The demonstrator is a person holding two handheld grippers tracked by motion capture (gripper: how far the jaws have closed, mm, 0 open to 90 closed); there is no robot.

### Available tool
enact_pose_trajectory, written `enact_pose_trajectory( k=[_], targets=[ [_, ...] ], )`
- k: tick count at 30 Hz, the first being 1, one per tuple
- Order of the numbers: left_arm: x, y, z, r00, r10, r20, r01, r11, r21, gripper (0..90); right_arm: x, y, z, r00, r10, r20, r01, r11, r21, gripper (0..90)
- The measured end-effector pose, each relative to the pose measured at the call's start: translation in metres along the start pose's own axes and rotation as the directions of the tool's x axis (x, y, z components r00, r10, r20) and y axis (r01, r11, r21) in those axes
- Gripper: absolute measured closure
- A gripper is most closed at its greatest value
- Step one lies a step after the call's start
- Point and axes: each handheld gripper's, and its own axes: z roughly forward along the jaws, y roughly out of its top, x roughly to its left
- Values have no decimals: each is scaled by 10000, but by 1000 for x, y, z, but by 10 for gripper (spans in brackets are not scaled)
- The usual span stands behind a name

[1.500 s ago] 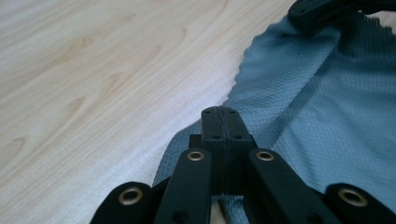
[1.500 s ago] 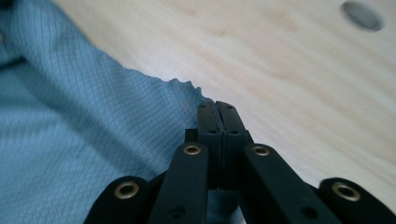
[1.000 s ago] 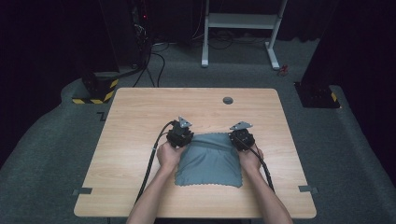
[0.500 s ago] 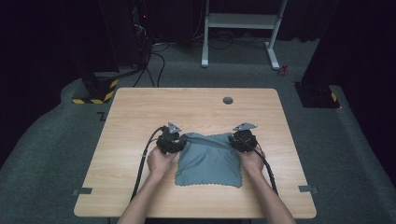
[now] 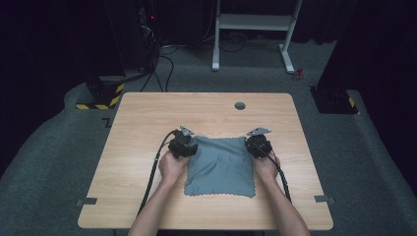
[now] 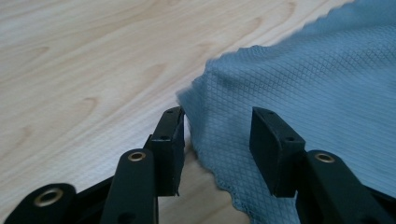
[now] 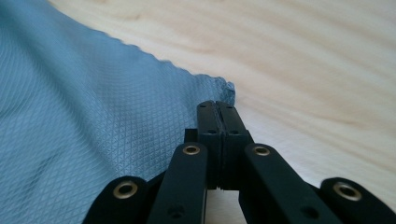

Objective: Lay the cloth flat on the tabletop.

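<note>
**Cloth flat on table, one corner pinched, one corner between spread jaws**

While seen from above, grey-blue cloth spread flat on near half of wooden table, left gripper at far left corner, right gripper at far right corner, a hand behind each. Small round hole near table's far edge, visible from above alone. Jaw gaps too small to judge from that height.

Up close, from left gripper view: diamond weave and scalloped hem of cloth, corner raised in a soft fold off the wood. Jaws standing apart, having just opened further, cloth edge lying between them, pads not pressing on it.

From right gripper view: jaws pressed together, pinching the cloth at its corner, tip of that corner poking out just beyond the fingertips, bare wood beside.
</note>
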Motion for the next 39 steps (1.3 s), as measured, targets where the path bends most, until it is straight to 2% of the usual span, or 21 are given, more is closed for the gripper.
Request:
enact_pose_trajectory(
  k=[2,4,7,10,12,14,16,18,19,20,23,24,27,29,30,32,33,34,36,38,39],
  targets=[
    [3,0,3,9998,66,-181,-64,9999,143,545,-5,1,-3,9998,90,190,-85,9997,-244,897],
    [6,1,4,9996,-90,-280,95,9998,154,533,-7,2,1,9993,-4,364,2,10000,66,897],
    [8,3,4,9983,-23,-585,38,9997,250,532,-7,5,9,9989,106,452,-117,9996,239,886],
    [8,2,1,9989,-70,-453,81,9997,236,532,-4,5,13,9982,-89,586,63,9990,449,816],
    [5,-1,-5,9998,-20,-183,20,10000,-45,532,-6,3,12,9975,65,702,-99,9987,491,787],
    [-1,-4,-12,9998,170,96,-168,9995,-254,529,-10,-1,7,9977,278,624,-295,9992,264,772],
    [-6,-8,-17,9982,579,184,-573,9979,-316,527,-11,-5,-1,9985,282,463,-283,9996,8,761],
    [-9,-11,-16,9953,947,205,-945,9955,-120,526,-8,-9,-8,9996,260,-143,-264,9993,-274,745],
    [-9,-12,-15,9944,1056,95,-1056,9944,-2,526,-5,-11,-10,9993,67,-374,-81,9993,-369,742],
    [-9,-13,-12,9941,1089,-7,-1088,9940,130,523,-2,-12,-11,9987,-81,-503,62,9993,-377,739],
    [-3,-14,-9,9975,705,77,-705,9975,-59,502,6,-19,-11,9948,-550,-856,535,9984,-195,735],
    [-2,-14,-9,9968,796,-36,-796,9968,-64,504,6,-21,-9,9946,-612,-842,608,9981,-77,732],
    [3,-12,-8,9935,1076,-359,-1077,9942,-5,500,-4,-26,-9,9919,-184,-1256,164,9997,-171,724],
    [6,-10,-6,9903,1150,-776,-1146,9934,97,493,-5,-29,-11,9928,-227,-1179,206,9996,-187,718],
    [9,-9,-5,9910,1062,-814,-1052,9943,175,497,-5,-29,-12,9934,-277,-1114,260,9995,-170,714],
    [12,-8,-5,9945,750,-732,-735,9970,227,477,-4,-29,-13,9949,-342,-948,333,9994,-115,680],
    [11,-9,-7,9952,665,-712,-649,9976,248,481,-3,-29,-14,9953,-176,-951,172,9998,-59,664],
    [10,-11,-9,9972,535,-518,-526,9984,189,474,0,-31,-18,9931,-123,-1169,108,9999,-136,654],
    [3,-17,-18,9990,383,231,-379,9991,-168,471,2,-33,-21,9917,-198,-1268,165,9995,-271,651],
    [-6,-23,-28,9953,551,801,-513,9975,-485,445,17,-41,-37,9840,-742,-1620,642,9958,-660,644],
    [-12,-26,-33,9914,618,1151,-553,9967,-591,445,17,-41,-37,9840,-742,-1620,642,9958,-660,644]
  ],
)
